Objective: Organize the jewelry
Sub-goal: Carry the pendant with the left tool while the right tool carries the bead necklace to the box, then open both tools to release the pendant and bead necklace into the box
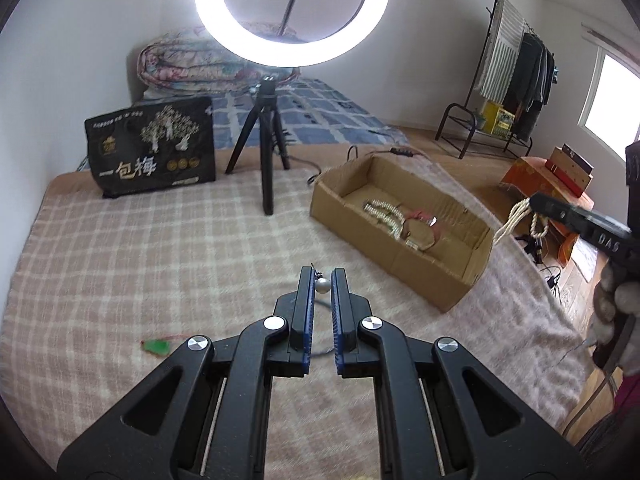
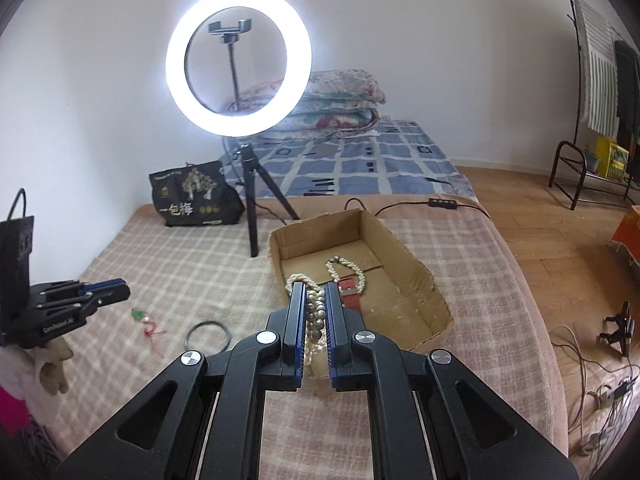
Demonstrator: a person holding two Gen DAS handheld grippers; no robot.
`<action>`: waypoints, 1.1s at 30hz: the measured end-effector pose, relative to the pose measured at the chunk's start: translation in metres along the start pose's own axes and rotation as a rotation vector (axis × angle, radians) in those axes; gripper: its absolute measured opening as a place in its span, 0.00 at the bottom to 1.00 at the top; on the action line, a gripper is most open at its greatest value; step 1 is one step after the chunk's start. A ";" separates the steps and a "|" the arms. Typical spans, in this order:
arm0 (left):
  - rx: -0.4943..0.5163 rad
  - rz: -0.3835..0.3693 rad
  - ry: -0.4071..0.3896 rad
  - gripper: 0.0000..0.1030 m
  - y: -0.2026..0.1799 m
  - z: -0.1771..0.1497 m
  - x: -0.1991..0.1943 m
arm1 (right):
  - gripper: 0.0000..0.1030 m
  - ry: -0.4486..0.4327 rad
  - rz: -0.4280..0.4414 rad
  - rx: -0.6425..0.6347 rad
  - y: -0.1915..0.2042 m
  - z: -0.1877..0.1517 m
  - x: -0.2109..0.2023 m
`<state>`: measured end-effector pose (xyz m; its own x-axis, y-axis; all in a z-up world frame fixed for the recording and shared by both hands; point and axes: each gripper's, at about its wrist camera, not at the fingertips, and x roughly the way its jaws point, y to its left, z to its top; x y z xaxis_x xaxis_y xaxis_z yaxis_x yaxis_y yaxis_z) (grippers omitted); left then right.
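My left gripper is shut on a small silver bead pendant, which hangs on a thin dark cord above the checked blanket. My right gripper is shut on a bundle of pearl strands, held just in front of the open cardboard box. A pearl necklace and a red strap lie inside the box. The left wrist view shows the right gripper beyond the box, its pearl strands dangling. A green pendant and a black ring lie on the blanket near the left gripper.
A lit ring light on a black tripod stands behind the box, next to a black printed bag. Folded quilts lie further back. Beyond the bed's right edge are wood floor with cables and a clothes rack.
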<state>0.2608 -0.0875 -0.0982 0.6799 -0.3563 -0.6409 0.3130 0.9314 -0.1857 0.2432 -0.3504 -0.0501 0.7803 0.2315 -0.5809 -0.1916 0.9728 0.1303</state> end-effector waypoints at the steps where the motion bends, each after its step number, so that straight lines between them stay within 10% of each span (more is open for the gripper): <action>1: 0.002 -0.006 -0.005 0.06 -0.004 0.006 0.003 | 0.07 0.003 -0.002 0.008 -0.003 0.000 0.003; 33: 0.097 -0.001 0.069 0.06 -0.071 0.096 0.161 | 0.07 0.106 -0.036 0.116 -0.055 -0.017 0.068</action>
<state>0.4114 -0.2185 -0.1163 0.6336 -0.3480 -0.6910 0.3782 0.9184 -0.1158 0.2973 -0.3884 -0.1105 0.7170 0.2001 -0.6678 -0.0901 0.9765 0.1958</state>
